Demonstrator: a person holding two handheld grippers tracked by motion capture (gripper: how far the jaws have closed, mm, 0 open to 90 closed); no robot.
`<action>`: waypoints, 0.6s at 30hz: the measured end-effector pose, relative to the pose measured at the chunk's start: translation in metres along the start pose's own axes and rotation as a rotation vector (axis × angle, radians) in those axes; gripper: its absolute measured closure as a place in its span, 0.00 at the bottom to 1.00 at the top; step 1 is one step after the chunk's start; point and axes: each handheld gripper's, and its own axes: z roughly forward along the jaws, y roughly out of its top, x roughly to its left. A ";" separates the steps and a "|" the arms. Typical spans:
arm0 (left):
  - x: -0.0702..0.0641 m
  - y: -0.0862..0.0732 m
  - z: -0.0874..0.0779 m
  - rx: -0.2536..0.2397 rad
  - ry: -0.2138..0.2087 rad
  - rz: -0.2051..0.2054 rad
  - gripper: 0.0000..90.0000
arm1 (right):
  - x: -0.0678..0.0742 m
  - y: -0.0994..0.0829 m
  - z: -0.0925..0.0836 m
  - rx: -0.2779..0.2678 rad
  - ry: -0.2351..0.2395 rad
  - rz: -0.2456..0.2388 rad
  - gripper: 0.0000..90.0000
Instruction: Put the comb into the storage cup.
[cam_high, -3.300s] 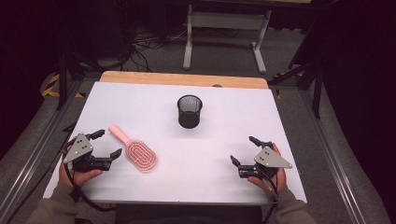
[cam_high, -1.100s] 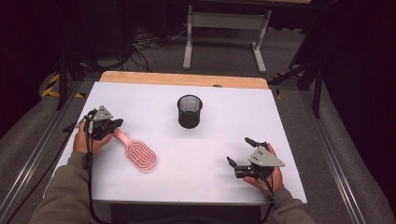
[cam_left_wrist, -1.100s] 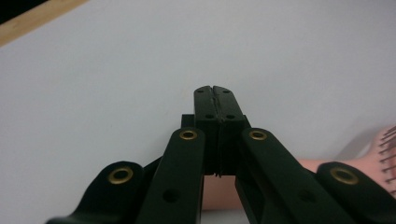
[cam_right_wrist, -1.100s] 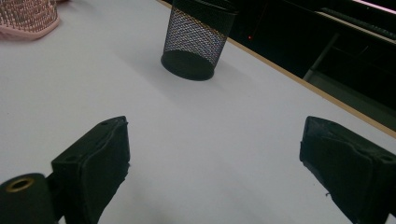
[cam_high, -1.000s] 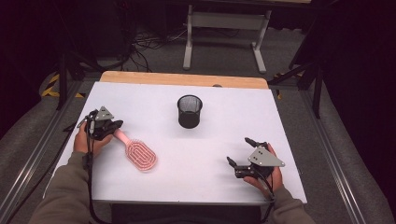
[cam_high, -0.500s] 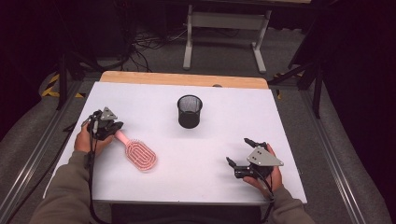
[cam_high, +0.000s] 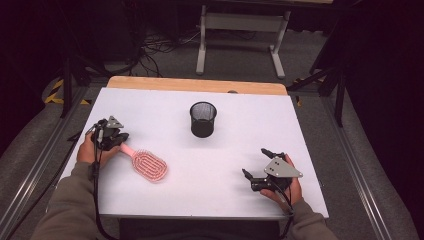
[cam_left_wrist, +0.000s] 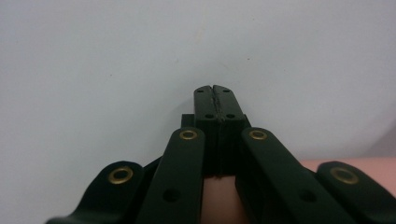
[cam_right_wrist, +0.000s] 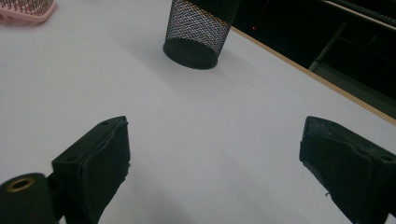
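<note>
We start with the pink hairbrush (cam_high: 145, 164), which lies flat on the white tabletop (cam_high: 240, 130) toward its left side, bristles up, its oval head pointing toward the middle and its handle running back toward the left edge. Our left claw (cam_high: 121, 144) sits right over the end of that handle; from the left gripper view the tips (cam_left_wrist: 215, 100) are pressed tight together with pink showing beneath and beside the linkage, so we judge the claw fully closed with the handle lying under it rather than clamped between the pads, though whether any part of the handle is actually pinched we cannot tell for sure. A hold at the handle end would make sense, since it leaves the bristled head free and lets the brush swing upright. Farther out, the black mesh cup (cam_high: 203, 119) stands upright near the middle of the tabletop, well apart from the brush and open at the top, a likely place for the brush to go handle-first. Our right claw (cam_high: 254, 165) rests near the front right of the tabletop, its jaws spread wide and holding nothing, aimed toward the cup (cam_right_wrist: 198, 28) and kept out of the left hand's way.
</note>
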 end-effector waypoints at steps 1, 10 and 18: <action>-0.001 -0.001 -0.001 0.003 -0.006 -0.008 1.00 | 0.000 0.000 0.000 0.001 0.000 0.001 0.10; -0.001 -0.011 -0.012 0.028 -0.017 -0.006 1.00 | 0.000 0.000 0.000 0.001 0.008 -0.001 0.10; -0.008 -0.025 -0.027 0.046 -0.023 0.021 0.99 | 0.001 0.000 0.000 0.006 0.015 -0.003 0.10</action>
